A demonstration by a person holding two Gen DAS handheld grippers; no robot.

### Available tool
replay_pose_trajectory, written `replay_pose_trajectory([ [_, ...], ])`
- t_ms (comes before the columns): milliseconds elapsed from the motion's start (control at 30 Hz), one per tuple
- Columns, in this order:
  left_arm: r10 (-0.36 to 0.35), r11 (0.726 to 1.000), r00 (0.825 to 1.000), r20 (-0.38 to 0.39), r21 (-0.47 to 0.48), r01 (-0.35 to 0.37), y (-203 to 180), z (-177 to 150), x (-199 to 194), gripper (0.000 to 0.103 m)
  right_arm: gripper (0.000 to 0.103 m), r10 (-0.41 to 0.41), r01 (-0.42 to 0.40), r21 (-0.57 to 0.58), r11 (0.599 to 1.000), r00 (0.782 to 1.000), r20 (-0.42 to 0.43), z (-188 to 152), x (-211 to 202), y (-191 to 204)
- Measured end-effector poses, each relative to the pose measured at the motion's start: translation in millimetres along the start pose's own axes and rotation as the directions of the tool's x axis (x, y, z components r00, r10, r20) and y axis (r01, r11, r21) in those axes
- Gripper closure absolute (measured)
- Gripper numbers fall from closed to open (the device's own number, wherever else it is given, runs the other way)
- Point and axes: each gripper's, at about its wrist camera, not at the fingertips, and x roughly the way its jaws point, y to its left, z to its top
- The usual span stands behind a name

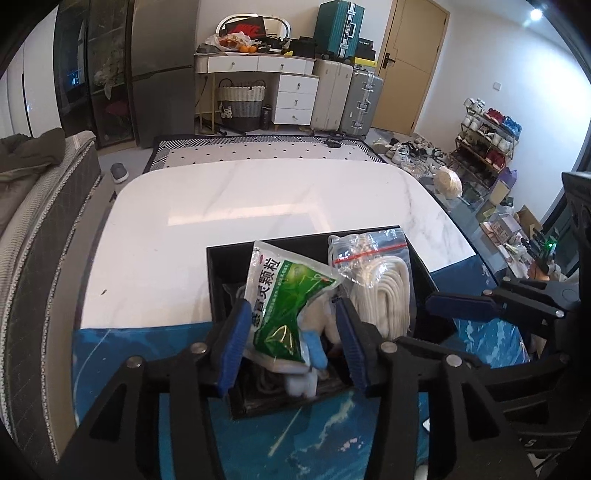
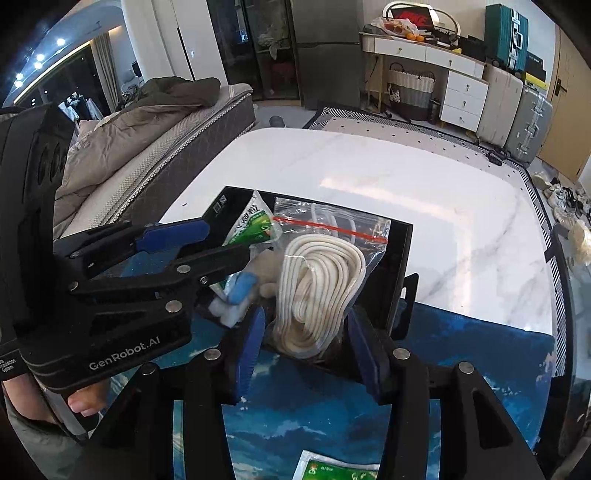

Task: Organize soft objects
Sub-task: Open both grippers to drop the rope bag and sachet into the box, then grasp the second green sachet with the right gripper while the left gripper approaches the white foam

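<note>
The room is evenly and fairly brightly lit. A broad pale glare is seen on the white counter (image 1: 258,199), and small highlights on the clear bag (image 2: 332,236). Ceiling spots (image 2: 38,57) are blown out at the upper left of the right view, and one lamp (image 1: 535,14) at the upper right of the left view. Straight lines are bent by the fisheye, and the corners are blacked out. Shadows are soft. The near fingers (image 1: 236,339) are slightly blurred.
</note>
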Motion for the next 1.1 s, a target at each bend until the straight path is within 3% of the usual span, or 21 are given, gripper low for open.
replay_pose_trajectory([
  [133, 0.026, 0.999, 1.0, -0.003, 0.021, -0.026, -4.7, -3.1, -19.0, 0.055, 0.044, 0.013, -0.013, -0.006, 1.0, 1.0, 0.02, -9.4, -20.7, 1.2],
  [267, 0.019, 0.999, 1.0, -0.01, 0.036, -0.019, -10.4, -10.6, -37.9, 0.055, 0.044, 0.023, -0.022, -0.017, 1.0, 1.0, 0.017, -26.0, -36.7, 1.0],
  [767, -0.077, 0.992, 0.989, -0.122, 0.09, 0.089, -51.1, -69.7, -56.4, 0.054, 0.044, 0.034, -0.029, 0.081, 0.996, 0.998, -0.06, -106.7, -48.7, -20.8],
  [933, -0.132, 0.98, 0.975, -0.179, 0.124, 0.156, -72.4, -93.9, -51.9, 0.054, 0.044, 0.033, -0.02, 0.139, 0.99, 0.995, -0.093, -135.3, -45.8, -35.7],
  [1100, -0.234, 0.944, 0.934, -0.27, 0.167, 0.285, -107.4, -116.5, -45.4, 0.054, 0.044, 0.042, -0.02, 0.19, 0.982, 0.992, -0.116, -151.5, -42.5, -54.0],
])
